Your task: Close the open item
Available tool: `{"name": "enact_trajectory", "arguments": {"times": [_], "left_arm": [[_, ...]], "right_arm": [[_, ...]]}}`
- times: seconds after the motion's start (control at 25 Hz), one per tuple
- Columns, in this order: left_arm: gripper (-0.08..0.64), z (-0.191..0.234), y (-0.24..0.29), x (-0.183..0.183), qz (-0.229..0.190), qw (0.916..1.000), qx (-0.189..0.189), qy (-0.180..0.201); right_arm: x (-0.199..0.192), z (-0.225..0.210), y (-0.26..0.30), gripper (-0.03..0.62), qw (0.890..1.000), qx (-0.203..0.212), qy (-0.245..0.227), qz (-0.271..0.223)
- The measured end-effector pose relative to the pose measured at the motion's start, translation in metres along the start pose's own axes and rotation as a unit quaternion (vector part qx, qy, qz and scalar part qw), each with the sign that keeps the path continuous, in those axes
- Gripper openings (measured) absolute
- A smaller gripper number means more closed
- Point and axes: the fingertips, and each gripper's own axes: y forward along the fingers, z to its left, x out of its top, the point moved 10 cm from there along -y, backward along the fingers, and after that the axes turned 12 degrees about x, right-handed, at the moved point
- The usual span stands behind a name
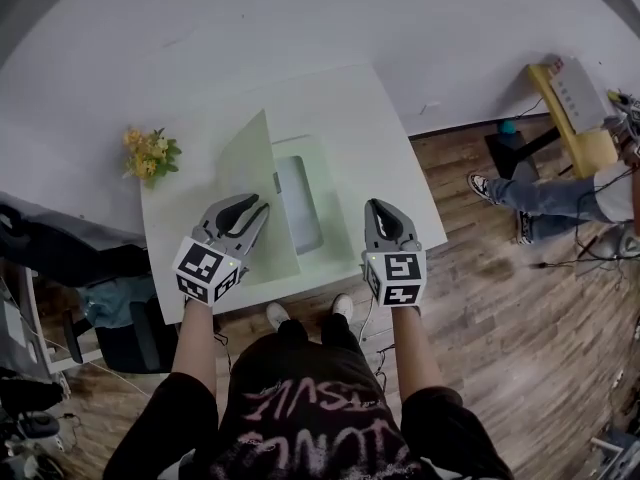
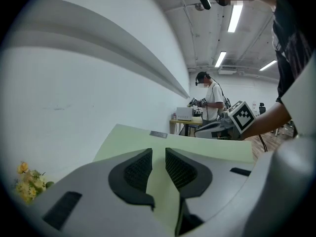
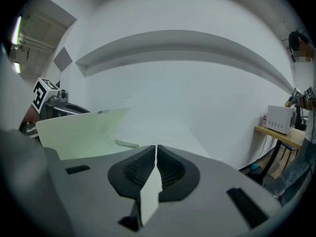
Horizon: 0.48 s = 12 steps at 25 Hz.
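An open pale green case lies on the white table [image 1: 390, 158]. Its lid [image 1: 252, 173] stands raised and leans left, over a base [image 1: 328, 183] with a pale grey inset. My left gripper [image 1: 258, 208] hovers at the lid's near left side. In the left gripper view the lid [image 2: 133, 139] fills the space beyond the left gripper [image 2: 158, 154], whose jaws stand a little apart with nothing between them. My right gripper [image 1: 381, 208] is over the bare table to the right of the base, about shut and empty. The right gripper view shows the right gripper [image 3: 156, 149] with the lid [image 3: 79, 127] to its left.
A small bunch of yellow flowers [image 1: 150, 153] sits at the table's far left. Beyond the table's right side a seated person [image 1: 560, 198] is next to a yellow side table [image 1: 570, 128] with a white box on it. Dark bags and chairs stand at left.
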Motion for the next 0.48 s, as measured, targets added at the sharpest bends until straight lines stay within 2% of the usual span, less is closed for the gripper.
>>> {"name": "enact_trajectory", "arguments": {"times": [0.32,0.48], "left_arm": [[0.097,-0.034,0.049,-0.007,0.055,0.9969,-0.041,0.039],[0.096,-0.045,0.066,-0.016,0.078,0.9948,-0.056,0.033]], "right_arm": [[-0.02,-0.019,-0.008,0.028,1.0,-0.013,0.024,0.009],[-0.03,-0.03,-0.016,0.028,0.999,-0.027,0.038,0.015]]}}
